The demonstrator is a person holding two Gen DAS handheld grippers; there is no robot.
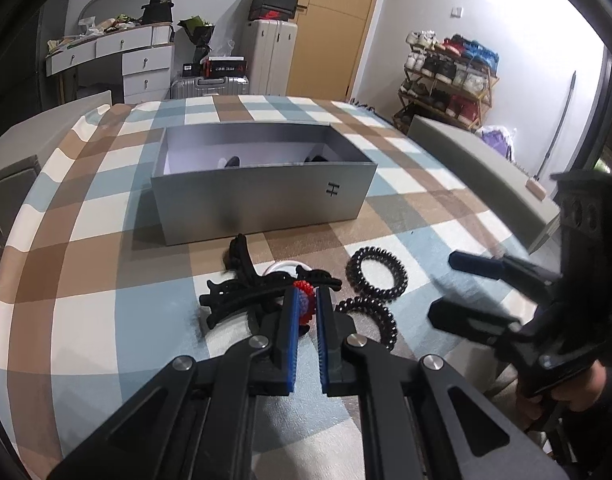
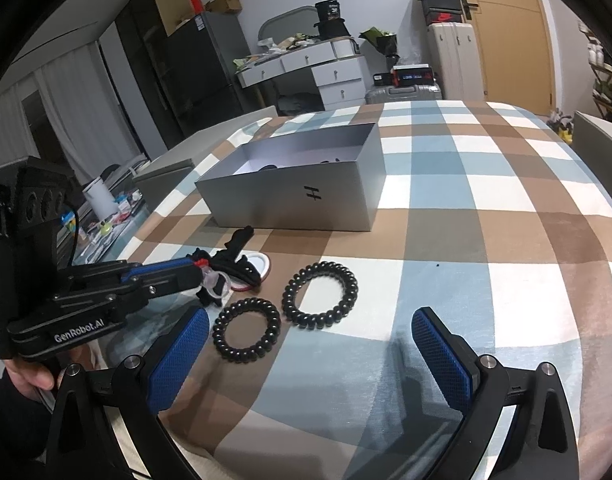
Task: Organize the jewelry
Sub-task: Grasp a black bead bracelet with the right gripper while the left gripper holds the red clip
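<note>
Lifting risks dragging the tangled black plastic hair claws (image 1: 242, 292) along — left gripper (image 1: 306, 300) clenched on the red-and-blue beaded bracelet (image 1: 304, 300), right gripper (image 2: 310, 344) released

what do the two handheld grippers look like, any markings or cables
Both are black plastic linkage frames with silver pivot bolts and blue textured pads. The left gripper carries white GenRobot.AI lettering and a thin black cable. Dark sleeves cover the wrists.

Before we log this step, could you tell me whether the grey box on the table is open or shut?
Open: the grey box has no lid on, and its pale inside floor and a few dark items show in both views.
</note>
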